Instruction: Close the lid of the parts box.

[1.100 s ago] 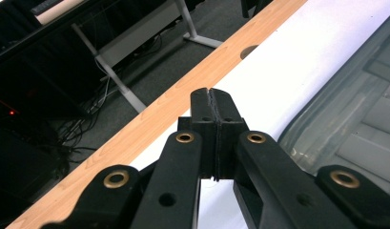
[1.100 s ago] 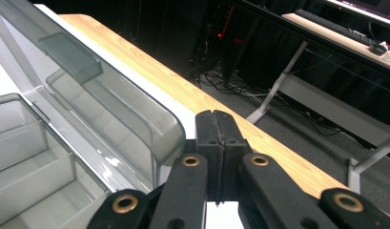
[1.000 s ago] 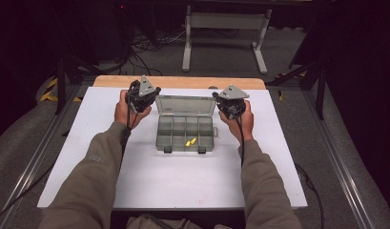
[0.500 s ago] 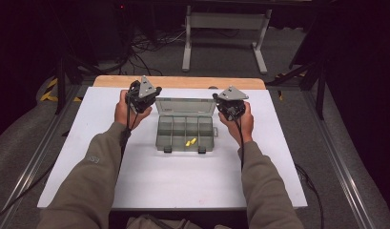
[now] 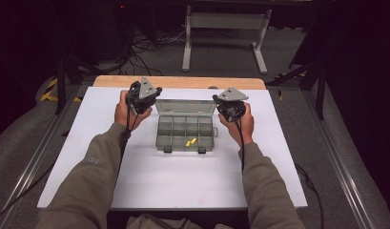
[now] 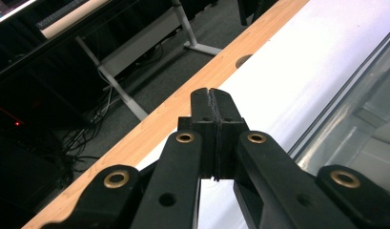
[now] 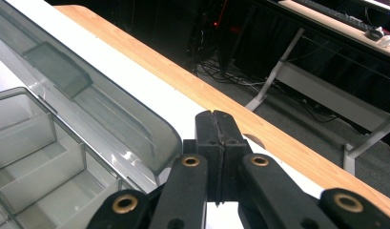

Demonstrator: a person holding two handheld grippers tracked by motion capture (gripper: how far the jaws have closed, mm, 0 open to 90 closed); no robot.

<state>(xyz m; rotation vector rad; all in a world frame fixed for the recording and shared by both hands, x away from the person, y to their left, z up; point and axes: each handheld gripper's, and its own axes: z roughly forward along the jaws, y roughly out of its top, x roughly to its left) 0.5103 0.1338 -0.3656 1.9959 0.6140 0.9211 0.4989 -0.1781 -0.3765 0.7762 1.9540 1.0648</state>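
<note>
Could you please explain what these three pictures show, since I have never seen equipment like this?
A person sits at a white table holding a hand-operated clamp tool in each hand. The high view looks down from above: the left gripper and the right gripper sit on either side of a clear plastic box with its lid open. Inside, one compartment holds small yellow pieces. The other two pictures come from cameras riding on the tools, looking along their black jaws. Both pairs of jaws are shut and hold nothing.
</note>
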